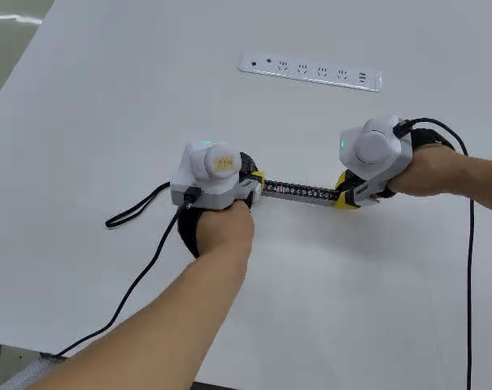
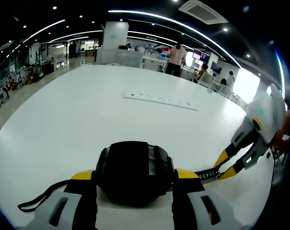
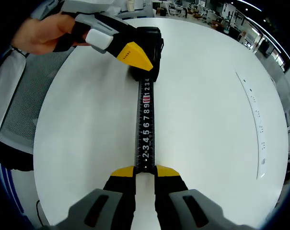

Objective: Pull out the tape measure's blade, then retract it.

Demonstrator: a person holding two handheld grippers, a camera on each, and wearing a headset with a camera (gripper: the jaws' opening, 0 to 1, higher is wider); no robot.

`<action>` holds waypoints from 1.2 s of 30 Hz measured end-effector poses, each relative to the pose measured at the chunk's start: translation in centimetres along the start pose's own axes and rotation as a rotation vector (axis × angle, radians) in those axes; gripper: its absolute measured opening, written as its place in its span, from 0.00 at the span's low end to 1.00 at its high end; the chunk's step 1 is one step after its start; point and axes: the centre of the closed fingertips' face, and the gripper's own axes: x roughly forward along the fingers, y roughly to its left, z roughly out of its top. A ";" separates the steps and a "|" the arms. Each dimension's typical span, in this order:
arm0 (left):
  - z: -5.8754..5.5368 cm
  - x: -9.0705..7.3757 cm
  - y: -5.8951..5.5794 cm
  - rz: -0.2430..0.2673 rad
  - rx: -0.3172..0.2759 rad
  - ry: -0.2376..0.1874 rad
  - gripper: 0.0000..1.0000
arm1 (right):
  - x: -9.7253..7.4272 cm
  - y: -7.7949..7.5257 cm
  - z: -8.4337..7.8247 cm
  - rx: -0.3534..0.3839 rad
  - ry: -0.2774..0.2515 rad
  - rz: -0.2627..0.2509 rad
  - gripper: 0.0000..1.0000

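The black tape measure case (image 2: 133, 170) sits on the white table, clamped between the yellow-tipped jaws of my left gripper (image 2: 133, 176). In the head view the left gripper (image 1: 254, 185) is at the middle, with the case (image 1: 247, 165) partly hidden behind it. A dark blade (image 1: 301, 192) with white numbers runs from the case to the right. My right gripper (image 1: 343, 196) is shut on the blade's end. In the right gripper view the blade (image 3: 145, 128) stretches from my right gripper (image 3: 145, 170) up to the case (image 3: 147, 52).
A white power strip (image 1: 309, 71) lies at the far side of the table. The case's black wrist strap (image 1: 136, 208) trails left on the tabletop. Gripper cables hang off the near edge and the right side. People stand far off in the room.
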 end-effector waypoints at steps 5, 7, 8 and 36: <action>0.0 0.0 0.0 -0.001 0.002 0.000 0.61 | 0.2 0.0 0.7 -0.007 -0.009 -0.001 0.13; 0.0 -0.1 0.0 -0.001 0.002 0.000 0.61 | 0.3 0.0 1.0 -0.008 -0.012 0.000 0.13; 0.0 -0.1 0.0 -0.002 0.002 0.000 0.61 | 0.4 -0.1 1.1 -0.009 -0.013 0.001 0.13; 0.0 -0.1 0.0 -0.006 0.005 0.002 0.61 | 1.5 0.0 4.6 -0.031 -0.054 -0.002 0.13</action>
